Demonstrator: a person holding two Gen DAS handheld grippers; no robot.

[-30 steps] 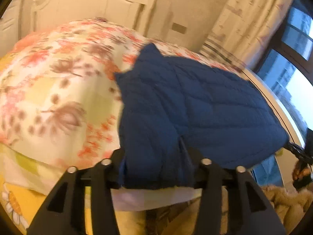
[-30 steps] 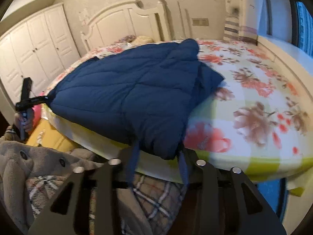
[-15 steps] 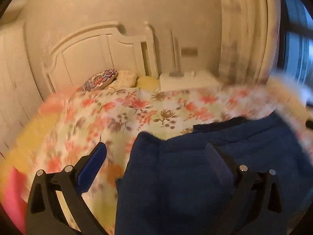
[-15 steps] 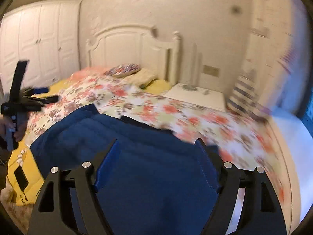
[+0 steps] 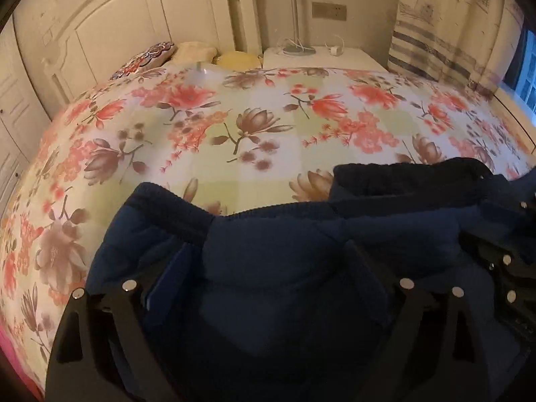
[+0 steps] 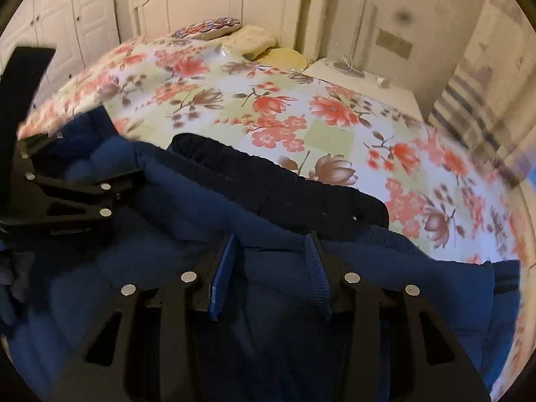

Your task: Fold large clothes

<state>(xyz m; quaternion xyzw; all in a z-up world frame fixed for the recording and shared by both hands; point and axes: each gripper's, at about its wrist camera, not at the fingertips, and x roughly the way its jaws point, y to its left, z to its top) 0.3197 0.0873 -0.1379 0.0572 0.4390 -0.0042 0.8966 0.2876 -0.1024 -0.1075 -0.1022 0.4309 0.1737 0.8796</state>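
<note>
done: blue coat [image 5: 284,261] lies bunched on the flowery bed [image 5: 254,127] | left gripper [image 5: 268,281] wide open, coat puffs between its fingers | right gripper [image 6: 271,268] part open, coat between | left: more folds, I think

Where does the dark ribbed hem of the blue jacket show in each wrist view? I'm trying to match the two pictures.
Left wrist view: the ribbed hem runs across the right of centre, on the folded blue jacket, above the left tool.
Right wrist view: the hem slants from upper left down to the right through the middle, above the right tool.
Shared landmark: the patterned pillow at the white headboard.
</note>
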